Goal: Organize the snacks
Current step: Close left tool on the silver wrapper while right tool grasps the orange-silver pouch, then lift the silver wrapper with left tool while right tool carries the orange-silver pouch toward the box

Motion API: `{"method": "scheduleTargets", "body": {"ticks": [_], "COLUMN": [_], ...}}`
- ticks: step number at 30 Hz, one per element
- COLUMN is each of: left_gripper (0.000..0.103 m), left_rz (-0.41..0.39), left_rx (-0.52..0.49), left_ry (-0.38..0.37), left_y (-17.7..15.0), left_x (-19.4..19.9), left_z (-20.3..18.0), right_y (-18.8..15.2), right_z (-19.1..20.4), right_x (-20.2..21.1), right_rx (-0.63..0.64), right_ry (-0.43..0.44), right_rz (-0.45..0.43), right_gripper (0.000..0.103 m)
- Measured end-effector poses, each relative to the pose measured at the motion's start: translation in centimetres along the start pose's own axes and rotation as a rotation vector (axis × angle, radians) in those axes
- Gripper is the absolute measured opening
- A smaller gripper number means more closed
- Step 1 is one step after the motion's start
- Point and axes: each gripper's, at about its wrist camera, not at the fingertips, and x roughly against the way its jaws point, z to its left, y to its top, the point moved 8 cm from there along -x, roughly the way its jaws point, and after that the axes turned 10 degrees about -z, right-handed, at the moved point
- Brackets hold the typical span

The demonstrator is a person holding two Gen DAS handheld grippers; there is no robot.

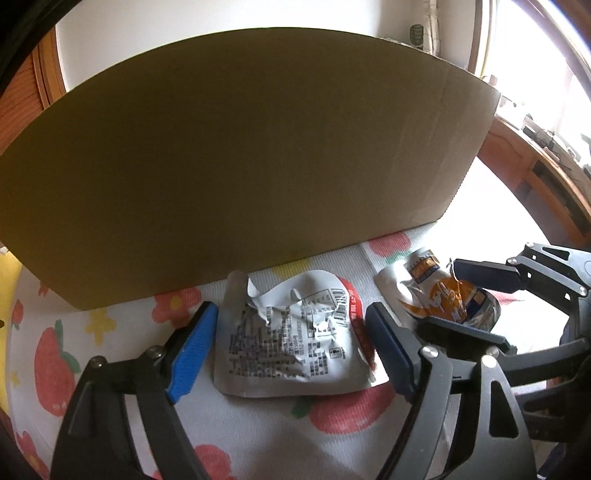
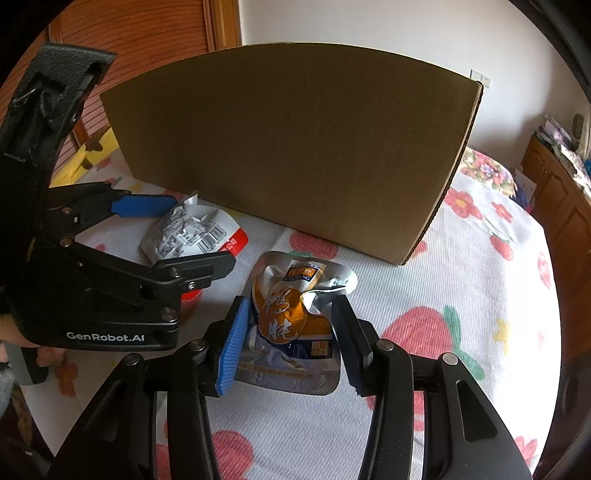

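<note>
A crumpled silver and red snack packet (image 1: 295, 336) lies on the strawberry-print cloth between the fingers of my left gripper (image 1: 291, 350), which is open around it; it also shows in the right wrist view (image 2: 192, 232). A silver and orange snack packet (image 2: 295, 317) lies between the fingers of my right gripper (image 2: 291, 343), whose pads press its sides and buckle it. That packet (image 1: 443, 299) and the right gripper (image 1: 476, 306) also show in the left wrist view. The left gripper (image 2: 173, 236) shows at the left of the right wrist view.
A large brown cardboard box (image 2: 295, 147) stands close behind both packets; its inside is hidden. The cloth (image 2: 461, 295) covers a bed. A wooden cabinet (image 2: 561, 206) stands at the right and a wooden door (image 2: 140, 33) at the back left.
</note>
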Motion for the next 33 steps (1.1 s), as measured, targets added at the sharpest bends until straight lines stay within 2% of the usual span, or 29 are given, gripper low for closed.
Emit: {"method": "scheduleTargets", "body": {"ticks": [2,6,13,33], "left_gripper": [0.077,0.064,0.052,0.054], "left_rz": [-0.003,-0.011,-0.009,-0.169], "left_rx": [-0.002,-0.016,-0.043,0.005], "left_ry": [-0.002,-0.015,-0.027,0.001], "left_y": [-0.3,-0.8,-1.7,-2.7], "left_x": [0.4,1.2,2.4,10.0], "left_z": [0.1,-0.2,-0.7,1.4], "right_y": [0.0,0.0,0.0,0.0], "right_z": [-0.1,0.0,0.0,-0.1], "right_x": [0.0,0.0,0.0,-0.1], "right_rx": [0.001,0.0,0.001,0.0], "right_ry": [0.0,0.0,0.0,0.007], "right_rz": [0.0,0.0,0.001,0.001], "right_gripper": [0.047,0.047,0.047,0.049]}}
